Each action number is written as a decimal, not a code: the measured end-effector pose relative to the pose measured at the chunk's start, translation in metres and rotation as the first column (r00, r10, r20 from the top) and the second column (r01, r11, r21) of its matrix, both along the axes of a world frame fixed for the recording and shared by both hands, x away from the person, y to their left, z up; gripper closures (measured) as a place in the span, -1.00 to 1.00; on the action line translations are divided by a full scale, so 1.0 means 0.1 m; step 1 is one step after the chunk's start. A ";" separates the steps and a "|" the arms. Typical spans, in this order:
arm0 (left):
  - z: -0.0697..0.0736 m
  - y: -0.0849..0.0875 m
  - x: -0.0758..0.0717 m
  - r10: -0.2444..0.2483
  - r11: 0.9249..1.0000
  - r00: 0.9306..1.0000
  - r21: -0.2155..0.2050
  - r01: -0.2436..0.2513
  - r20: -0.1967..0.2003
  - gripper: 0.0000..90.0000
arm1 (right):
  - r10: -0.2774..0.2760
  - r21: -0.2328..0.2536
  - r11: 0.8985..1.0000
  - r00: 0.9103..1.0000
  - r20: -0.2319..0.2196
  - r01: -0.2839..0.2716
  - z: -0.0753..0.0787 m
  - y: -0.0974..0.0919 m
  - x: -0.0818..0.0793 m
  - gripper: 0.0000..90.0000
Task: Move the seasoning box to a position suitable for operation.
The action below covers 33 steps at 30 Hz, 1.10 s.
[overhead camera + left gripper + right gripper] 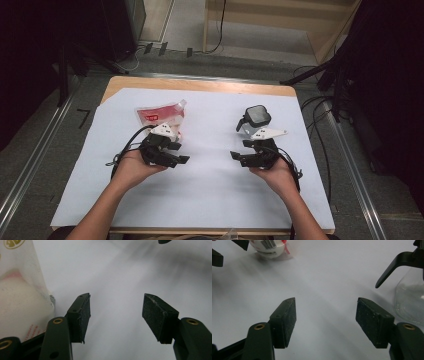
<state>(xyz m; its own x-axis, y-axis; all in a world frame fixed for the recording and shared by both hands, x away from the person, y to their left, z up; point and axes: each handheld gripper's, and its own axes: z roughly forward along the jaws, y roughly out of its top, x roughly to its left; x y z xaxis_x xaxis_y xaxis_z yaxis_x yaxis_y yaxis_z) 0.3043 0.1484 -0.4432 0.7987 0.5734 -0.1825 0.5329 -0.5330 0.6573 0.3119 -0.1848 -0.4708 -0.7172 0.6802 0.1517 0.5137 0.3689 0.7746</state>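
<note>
On white sheet (210, 185): filled pouch (159, 116), clear spray bottle (254, 122).

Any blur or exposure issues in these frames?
High view: white sheet evenly lit, surroundings near black. Left gripper view: fingers sharp, pouch soft and washed out. Right gripper view: spray bottle and background blurred.

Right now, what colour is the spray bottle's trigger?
Black, clearest in the right gripper view: trigger.
</note>
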 end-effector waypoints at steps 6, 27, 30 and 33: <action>0.00 -0.04 0.00 -0.011 1.000 1.000 0.009 0.011 0.002 -0.15 | -0.006 -0.021 1.000 1.000 0.000 0.006 -0.03 -0.05 0.00 -0.27; 0.05 0.00 -0.06 -0.017 1.000 1.000 0.018 0.017 0.008 -0.13 | -0.224 -0.025 0.974 0.975 0.009 0.224 -0.10 -0.43 0.23 -0.25; 0.05 -0.01 -0.06 -0.017 1.000 1.000 0.013 0.017 0.005 -0.14 | -0.252 -0.018 0.968 0.968 0.007 0.252 -0.12 -0.46 0.27 -0.30; 0.04 -0.01 -0.04 -0.016 1.000 1.000 0.006 0.016 0.003 -0.14 | -0.299 -0.009 0.954 0.954 0.007 0.299 -0.14 -0.50 0.35 -0.47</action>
